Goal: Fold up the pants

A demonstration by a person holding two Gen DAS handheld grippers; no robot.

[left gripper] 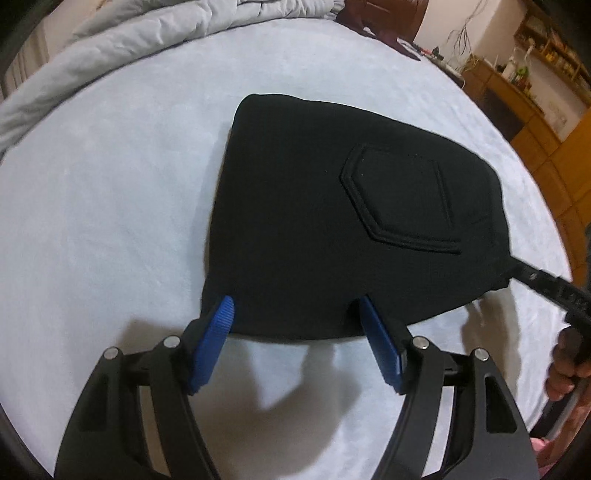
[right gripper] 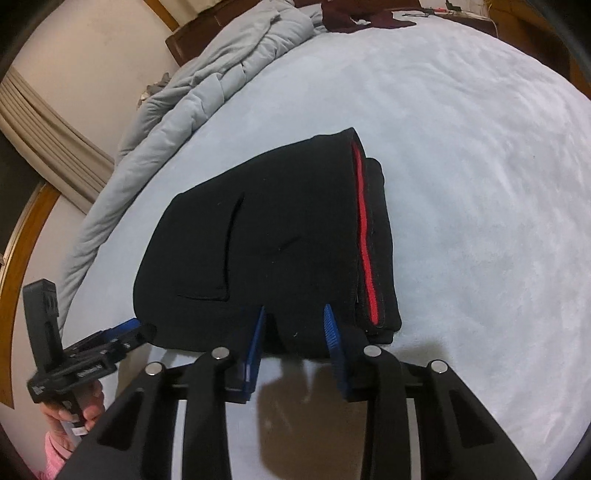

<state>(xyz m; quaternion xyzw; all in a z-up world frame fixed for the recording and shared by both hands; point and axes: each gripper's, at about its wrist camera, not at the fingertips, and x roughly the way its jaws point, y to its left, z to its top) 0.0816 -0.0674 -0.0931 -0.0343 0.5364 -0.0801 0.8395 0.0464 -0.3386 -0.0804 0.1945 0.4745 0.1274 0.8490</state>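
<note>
The black pants (left gripper: 332,221) lie folded into a compact stack on the pale blue bed sheet (left gripper: 110,221), a hexagonal back pocket (left gripper: 399,199) facing up. In the right wrist view the pants (right gripper: 280,243) show a red stripe (right gripper: 365,240) along the right edge. My left gripper (left gripper: 295,306) is open, its blue pads straddling the stack's near edge. My right gripper (right gripper: 293,314) is open too, its pads at the near edge of the stack. The right gripper also shows at the right of the left wrist view (left gripper: 546,284), and the left gripper at the lower left of the right wrist view (right gripper: 122,332).
A rumpled grey duvet (left gripper: 129,40) lies along the far side of the bed. A dark red garment (right gripper: 354,14) lies at the far edge. Wooden furniture (left gripper: 535,110) stands to the right. Curtains (right gripper: 44,147) hang at the left.
</note>
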